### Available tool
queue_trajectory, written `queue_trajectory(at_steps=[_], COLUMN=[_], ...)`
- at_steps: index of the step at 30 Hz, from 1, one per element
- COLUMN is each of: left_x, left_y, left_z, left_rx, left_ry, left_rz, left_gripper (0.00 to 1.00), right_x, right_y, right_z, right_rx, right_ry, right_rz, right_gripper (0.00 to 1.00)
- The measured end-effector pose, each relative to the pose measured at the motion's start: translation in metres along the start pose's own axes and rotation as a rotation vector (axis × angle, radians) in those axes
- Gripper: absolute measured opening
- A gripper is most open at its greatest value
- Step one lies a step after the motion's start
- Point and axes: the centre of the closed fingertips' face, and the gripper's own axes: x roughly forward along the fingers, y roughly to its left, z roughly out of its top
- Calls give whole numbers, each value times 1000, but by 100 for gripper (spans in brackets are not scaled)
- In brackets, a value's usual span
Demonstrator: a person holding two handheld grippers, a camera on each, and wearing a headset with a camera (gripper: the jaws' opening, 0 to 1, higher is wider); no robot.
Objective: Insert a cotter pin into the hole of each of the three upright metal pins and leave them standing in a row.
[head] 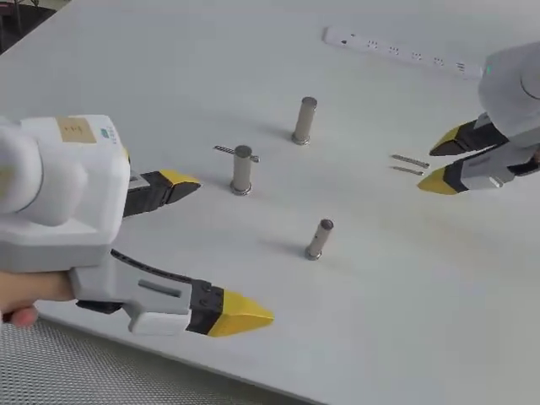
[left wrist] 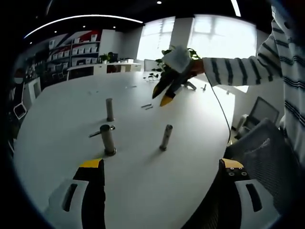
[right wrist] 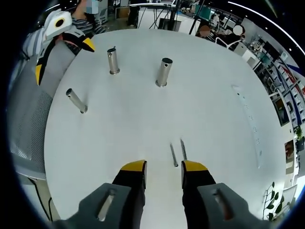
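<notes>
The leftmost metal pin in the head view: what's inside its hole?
A thin cotter pin passes through that metal pin near its top, sticking out on both sides. Its middle stretch is hidden inside.

A white power strip [head: 396,49] lies flat near the far edge of the broad white desk [head: 211,51]. Grey mesh [head: 67,367] shows below the desk's near edge. Across the room stand shelves of boxes [left wrist: 81,47], a small plant [left wrist: 108,57] and bright windows [left wrist: 224,31], under a curved light strip [left wrist: 81,18].
</notes>
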Motion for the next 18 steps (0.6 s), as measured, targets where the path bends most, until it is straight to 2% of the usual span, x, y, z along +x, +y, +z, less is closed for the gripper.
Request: queue_trajectory(at_steps=[11,16,18], left_x=[2,1,1], left_y=[0,0,0], left_z=[-1,-2,-2], left_rx=[-12,-22,-22], left_ry=[-3,-5,-5], left_rz=[3,0,2], left_gripper=[97,96,96], right_x=[22,26,27], right_y=[-16,-12,-14], right_z=[-10,-12,-12], right_rx=[7,19,14], right_ry=[36,50,60], right_rz=[32,60,43], right_gripper=[12,4,1])
